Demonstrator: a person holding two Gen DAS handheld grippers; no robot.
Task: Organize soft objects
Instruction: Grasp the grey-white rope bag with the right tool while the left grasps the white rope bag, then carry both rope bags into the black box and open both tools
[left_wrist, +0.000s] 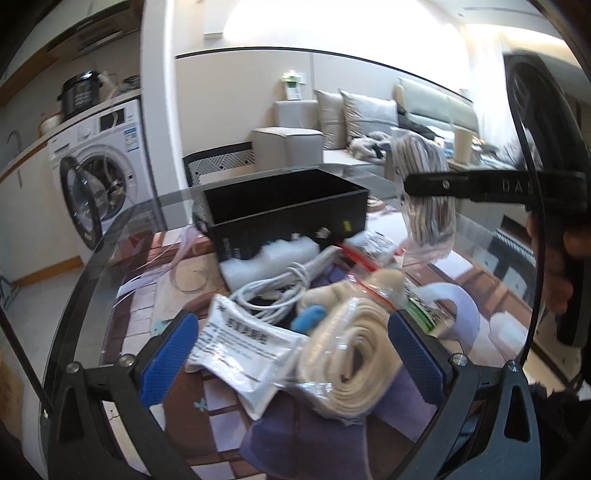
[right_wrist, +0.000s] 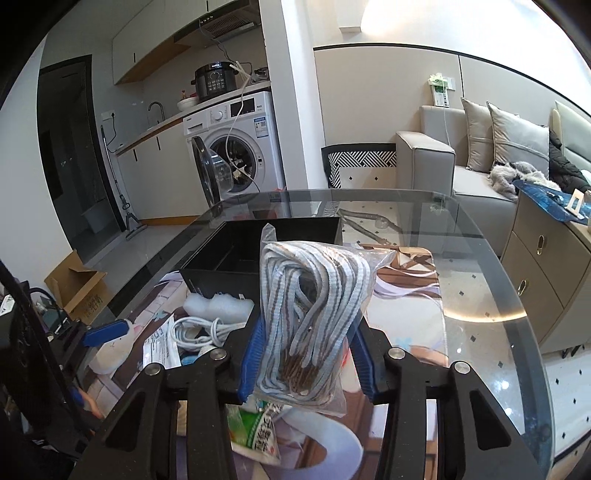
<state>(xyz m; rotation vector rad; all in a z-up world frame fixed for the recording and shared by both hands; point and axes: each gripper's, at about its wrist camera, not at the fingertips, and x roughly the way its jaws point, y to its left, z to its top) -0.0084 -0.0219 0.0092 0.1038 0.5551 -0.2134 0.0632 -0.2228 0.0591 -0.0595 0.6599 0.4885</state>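
Observation:
My right gripper (right_wrist: 306, 354) is shut on a clear bag of blue-and-grey striped laces (right_wrist: 314, 314) and holds it above the table, just in front of the open black box (right_wrist: 258, 251). In the left wrist view the same bag (left_wrist: 428, 206) hangs from the right gripper (left_wrist: 417, 186) beside the black box (left_wrist: 284, 210). My left gripper (left_wrist: 291, 350) is open, its blue pads on either side of a bagged cream strap roll (left_wrist: 351, 354) and a white printed packet (left_wrist: 243, 347) lying on the table.
A coiled white cable (left_wrist: 273, 291), white foam (left_wrist: 266, 262) and a green-labelled packet (right_wrist: 255, 432) lie on the glass table (right_wrist: 480, 295). A sofa (right_wrist: 443, 158) stands behind, a washing machine (right_wrist: 236, 147) at the back left.

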